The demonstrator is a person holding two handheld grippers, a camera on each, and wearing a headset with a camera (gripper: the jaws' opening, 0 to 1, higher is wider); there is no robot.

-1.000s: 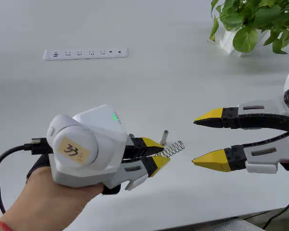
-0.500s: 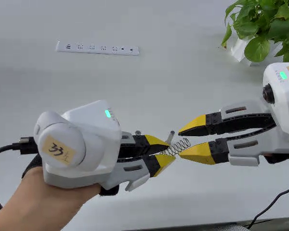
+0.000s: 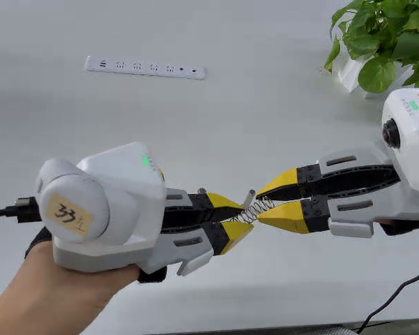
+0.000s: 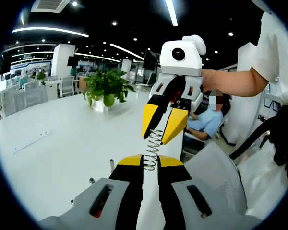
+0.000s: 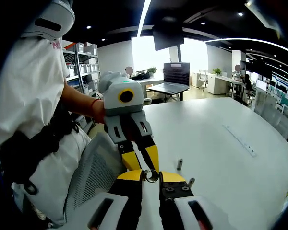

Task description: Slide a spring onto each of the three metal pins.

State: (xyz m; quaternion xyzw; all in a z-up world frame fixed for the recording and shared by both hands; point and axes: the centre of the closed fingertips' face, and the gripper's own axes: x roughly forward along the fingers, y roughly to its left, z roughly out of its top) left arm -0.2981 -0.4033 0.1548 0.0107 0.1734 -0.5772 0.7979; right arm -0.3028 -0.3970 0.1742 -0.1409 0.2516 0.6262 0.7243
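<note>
A small coil spring (image 3: 255, 209) hangs in the air between the two grippers, above the white table (image 3: 279, 118). My left gripper (image 3: 241, 218) is shut on its left end. My right gripper (image 3: 260, 204) has its yellow tips narrowed onto the right end. In the left gripper view the spring (image 4: 153, 149) rises from my own tips (image 4: 151, 161) into the right gripper (image 4: 155, 139). In the right gripper view the spring's end shows as a ring (image 5: 152, 175) between my own tips (image 5: 151, 177), facing the left gripper (image 5: 143, 165). Two short metal pins (image 3: 249, 199) (image 3: 201, 190) stand on the table just behind.
A white power strip (image 3: 144, 68) lies far back on the table. A potted plant (image 3: 377, 42) stands at the back right. A black cable (image 3: 398, 301) hangs over the near table edge at the right. A mesh chair (image 5: 93, 177) sits below that edge.
My right gripper moved left to the spring and narrowed its jaws from wide open onto the spring's free end. The left gripper kept hold of the spring, barely moving.
</note>
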